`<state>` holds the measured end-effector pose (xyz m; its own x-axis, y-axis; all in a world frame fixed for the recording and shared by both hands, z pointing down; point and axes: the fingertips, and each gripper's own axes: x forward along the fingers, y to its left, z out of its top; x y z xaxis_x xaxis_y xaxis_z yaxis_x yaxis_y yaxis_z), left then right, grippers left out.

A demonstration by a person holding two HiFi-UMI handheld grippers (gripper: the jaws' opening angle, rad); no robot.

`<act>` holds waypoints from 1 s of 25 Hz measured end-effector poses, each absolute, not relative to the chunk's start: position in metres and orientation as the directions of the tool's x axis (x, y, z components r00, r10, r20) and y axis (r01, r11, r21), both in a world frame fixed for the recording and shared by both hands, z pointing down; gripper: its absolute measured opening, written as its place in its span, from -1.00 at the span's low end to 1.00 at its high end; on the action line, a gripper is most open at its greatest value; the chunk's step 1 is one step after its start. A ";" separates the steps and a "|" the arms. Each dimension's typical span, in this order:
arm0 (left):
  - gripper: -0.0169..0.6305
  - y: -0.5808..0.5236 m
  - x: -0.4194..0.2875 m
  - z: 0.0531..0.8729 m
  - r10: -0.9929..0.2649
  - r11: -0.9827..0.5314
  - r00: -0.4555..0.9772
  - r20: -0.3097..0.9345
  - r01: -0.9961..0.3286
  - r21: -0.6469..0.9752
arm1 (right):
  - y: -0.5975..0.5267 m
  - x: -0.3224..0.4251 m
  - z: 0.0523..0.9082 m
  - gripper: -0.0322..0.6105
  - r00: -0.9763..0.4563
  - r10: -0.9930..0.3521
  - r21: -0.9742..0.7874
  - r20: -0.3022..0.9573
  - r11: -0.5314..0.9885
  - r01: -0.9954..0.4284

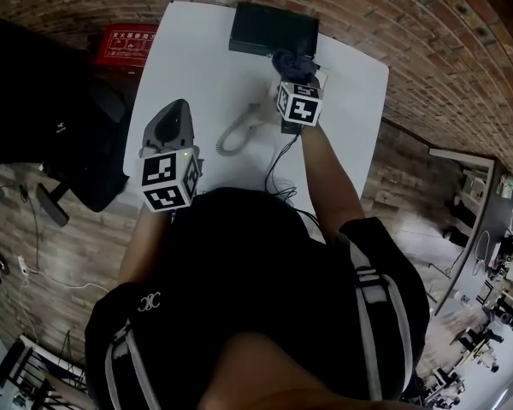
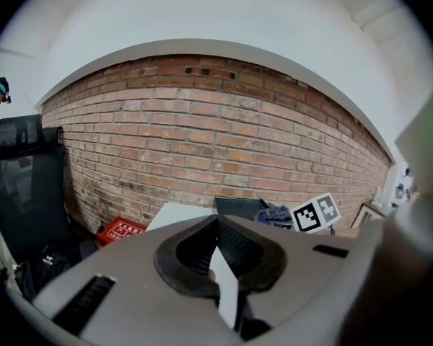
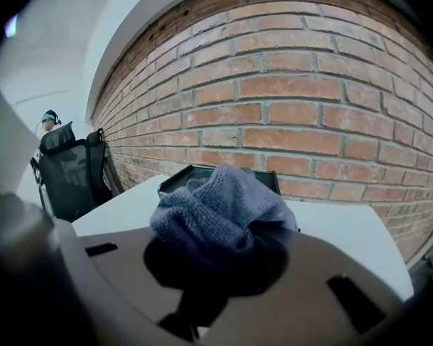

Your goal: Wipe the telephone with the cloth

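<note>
Telephone at the far end, cloth in my right gripper

I pinch the bunched blue cloth in my right gripper, held just in front of the black telephone at the white table's far end. My left gripper, jaws pressed together on nothing, hangs over the table's left side.

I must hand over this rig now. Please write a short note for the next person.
Left gripper: shut, empty, over the table's left side.
Right gripper: shut on the cloth, close before the phone at the table's far edge; whether they touch is unclear.
Done: cloth is in grip.
To do: wipe the phone; how much is wiped already does not show.
</note>
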<state>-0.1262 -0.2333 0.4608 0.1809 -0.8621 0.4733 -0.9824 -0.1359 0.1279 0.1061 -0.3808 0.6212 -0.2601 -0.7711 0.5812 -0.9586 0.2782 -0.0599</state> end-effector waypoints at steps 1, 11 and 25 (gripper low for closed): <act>-0.95 -0.232 -0.124 0.459 -0.863 -0.140 0.184 0.470 -0.982 0.127 | -0.378 0.104 0.621 -0.77 -0.267 -0.765 -0.056 0.586 0.290 -0.955; -0.95 -0.207 -0.118 0.450 -0.874 -0.152 0.189 0.448 -0.981 0.118 | -0.327 0.086 0.624 -0.77 -0.305 -0.758 0.024 0.577 0.389 -0.921; -0.95 -0.194 -0.095 0.440 -0.877 -0.216 0.243 0.415 -0.970 0.112 | -0.244 0.073 0.658 -0.77 -0.421 -0.642 -0.096 0.641 0.477 -0.874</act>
